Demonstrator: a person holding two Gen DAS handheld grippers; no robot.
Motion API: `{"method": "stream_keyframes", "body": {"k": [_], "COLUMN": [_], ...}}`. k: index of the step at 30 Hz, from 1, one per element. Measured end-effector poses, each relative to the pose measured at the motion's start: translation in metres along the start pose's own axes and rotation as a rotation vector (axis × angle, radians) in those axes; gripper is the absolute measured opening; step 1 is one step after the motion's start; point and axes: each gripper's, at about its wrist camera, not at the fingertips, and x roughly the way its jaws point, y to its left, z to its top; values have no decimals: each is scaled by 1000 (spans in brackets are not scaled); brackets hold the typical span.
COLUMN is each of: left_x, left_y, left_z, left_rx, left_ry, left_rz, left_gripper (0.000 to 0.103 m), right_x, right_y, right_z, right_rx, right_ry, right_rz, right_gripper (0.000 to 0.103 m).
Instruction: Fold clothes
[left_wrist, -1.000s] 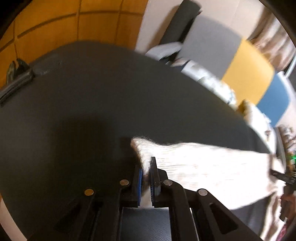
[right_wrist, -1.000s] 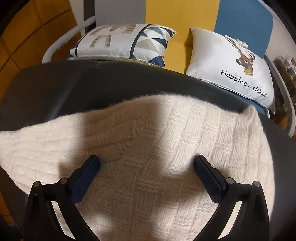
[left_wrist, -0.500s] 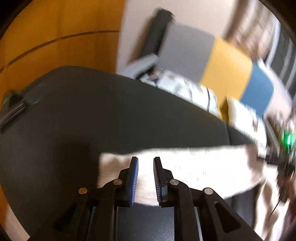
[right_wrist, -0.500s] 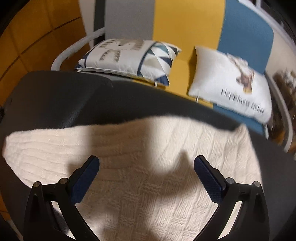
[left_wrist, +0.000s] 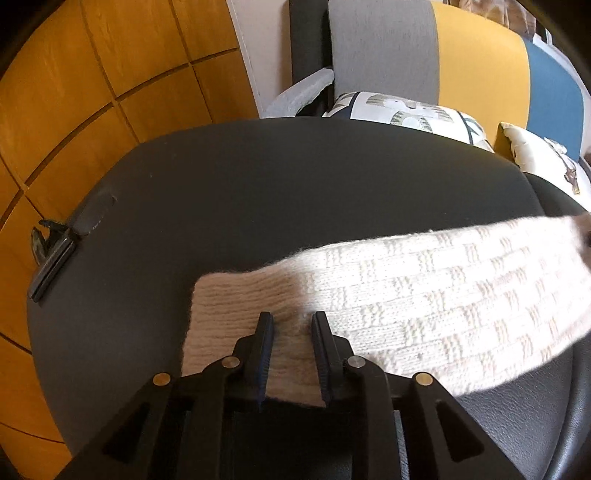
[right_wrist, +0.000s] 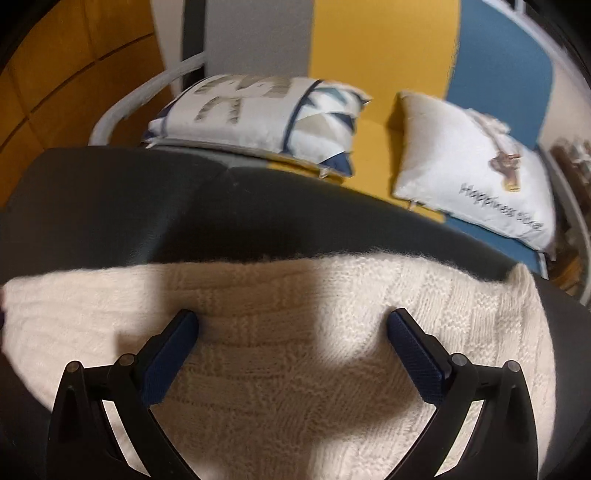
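A cream knitted sweater lies on the dark round table (left_wrist: 258, 192). In the left wrist view its sleeve (left_wrist: 424, 295) stretches flat from the right, ending in a ribbed cuff (left_wrist: 236, 299). My left gripper (left_wrist: 291, 321) hovers over that cuff. Its jaws are opening, and the cuff shows in the narrow gap without the pads pressing it. In the right wrist view my right gripper (right_wrist: 291, 321) stands wide open above the sweater's body (right_wrist: 295, 387), with nothing gripped.
A black clamp-like object (left_wrist: 55, 251) sits at the table's left edge. Behind the table a sofa holds a patterned pillow (right_wrist: 258, 114) and a white lettered pillow (right_wrist: 469, 166). Orange wood panelling (left_wrist: 74, 92) lines the left wall.
The left gripper was shut on the cuff and has let go, its jaws spreading. The sleeve now lies flat on the table. The right gripper stays wide open and has shifted slightly over the sweater.
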Motion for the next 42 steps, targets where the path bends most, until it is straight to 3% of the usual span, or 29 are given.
{"method": "stream_keyframes", "body": {"k": [1, 3, 7, 8, 10, 12, 14, 16, 20, 25, 27, 30, 31, 32, 36, 38, 42], "left_x": [0, 11, 21, 26, 34, 30, 4, -33, -96, -144, -147, -130, -124, -130, -142, -136, -139], "left_y": [2, -19, -25, -28, -32, -32, -36, -50, -101, -192, -232, -270, -277, -278, -285, -293, -315], "left_z": [0, 30, 40, 46, 57, 68, 75, 69, 33, -41, -69, -98, -105, -111, -110, -91, -79], "left_rx": [-6, -11, -2, 9, 8, -23, -44, -37, 17, 151, 243, 322, 348, 365, 364, 365, 398], "left_ry": [7, 16, 15, 15, 36, 55, 5, -59, -106, -32, 0, 113, 121, 66, 107, 101, 93], "left_rz": [-5, -14, -5, 5, 14, 8, -22, -127, -417, -715, -755, -716, -681, -661, -612, -599, -601], "left_gripper": [23, 23, 23, 23, 22, 20, 20, 20, 20, 20, 20, 20, 19, 19, 19, 19, 19], "right_x": [-8, -28, -57, -53, -26, -24, -23, -29, -68, -134, -162, -202, -215, -228, -246, -242, -224], "right_y": [0, 1, 11, 15, 22, 20, 17, 19, 4, -46, -73, -127, -145, -171, -242, -263, -268], "right_z": [-4, -17, -55, -63, -74, -72, -67, -66, -86, -152, -188, -249, -269, -301, -393, -428, -456], "right_rx": [-16, -65, -204, -229, -232, -171, -111, -109, -41, 117, 198, 365, 421, 503, 779, 896, 954], "right_ry": [-2, -11, 13, 40, 121, 34, 36, 56, 2, -38, -49, -96, -112, -134, -160, -152, -158], "right_rz": [18, 44, 118, 96, 38, 57, 53, 40, 100, 182, 222, 284, 305, 308, 309, 325, 390], "right_gripper": [103, 103, 103, 103, 103, 103, 103, 103, 103, 103, 103, 103, 103, 103, 103, 103, 103]}}
